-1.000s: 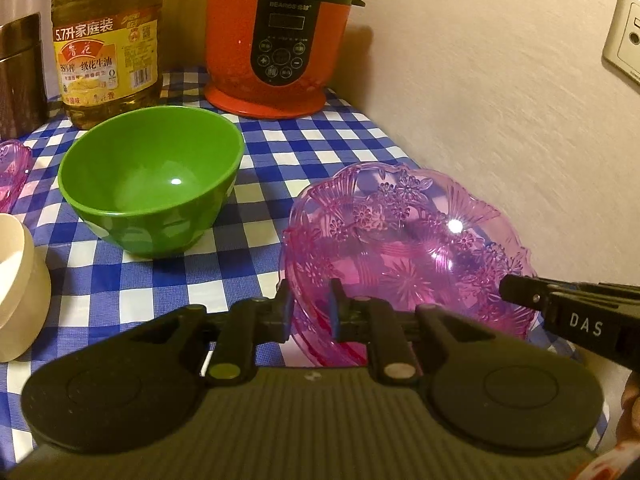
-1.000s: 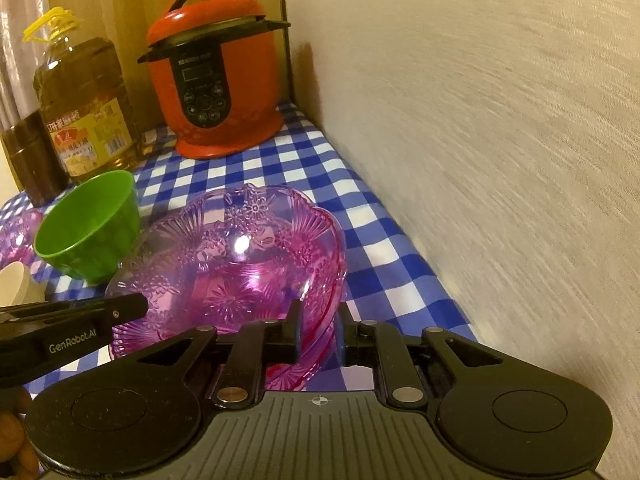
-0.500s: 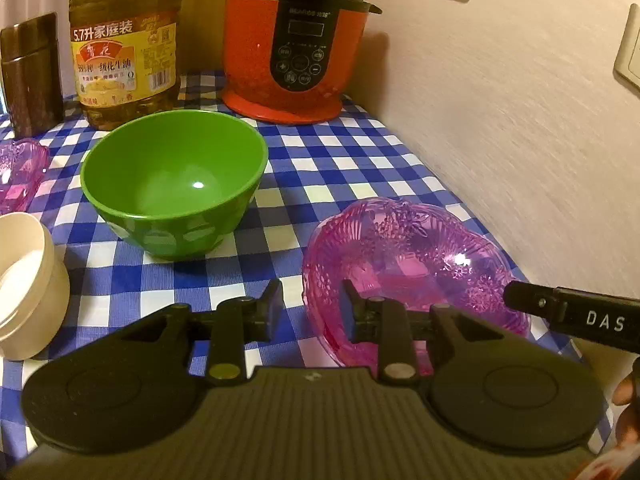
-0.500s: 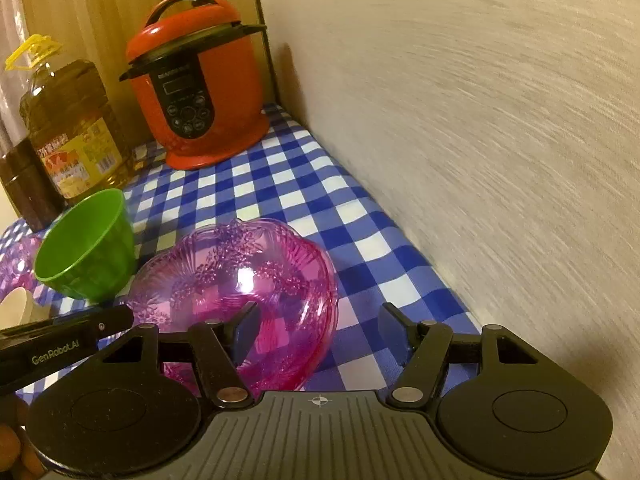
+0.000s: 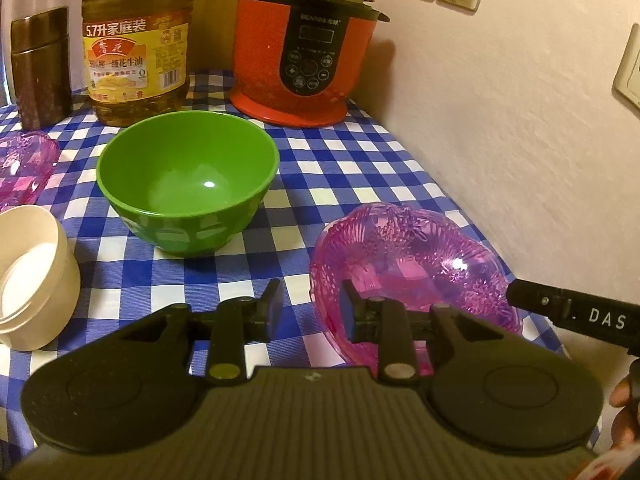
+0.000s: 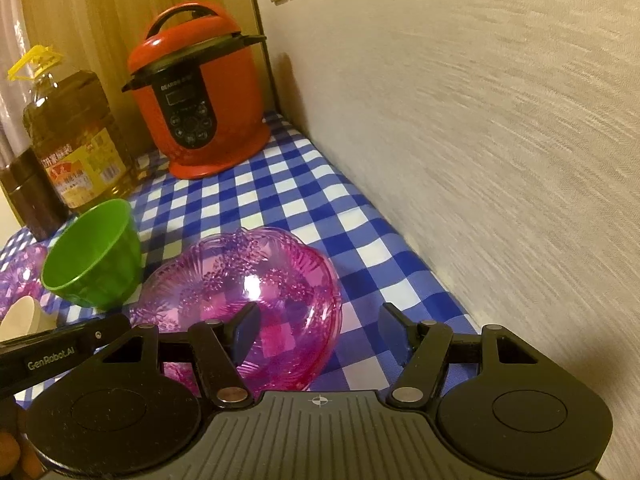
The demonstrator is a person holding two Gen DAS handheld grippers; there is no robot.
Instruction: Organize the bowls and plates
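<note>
A pink patterned plastic bowl (image 5: 412,264) rests on the blue checked cloth by the wall; it also shows in the right wrist view (image 6: 248,280). My left gripper (image 5: 310,300) is open at its near left rim, holding nothing. My right gripper (image 6: 318,320) is open wide at its near right rim, empty. A green bowl (image 5: 188,180) stands left of it, also in the right wrist view (image 6: 94,256). A cream bowl (image 5: 32,276) and another pink dish (image 5: 22,166) sit at the far left.
A red pressure cooker (image 5: 306,40), a big oil bottle (image 5: 136,40) and a dark jar (image 5: 40,68) line the back of the table. The wall (image 6: 500,140) runs close along the right side.
Both grippers let go of the pink bowl's rim, opened and drew back. The bowl now rests on the cloth.
</note>
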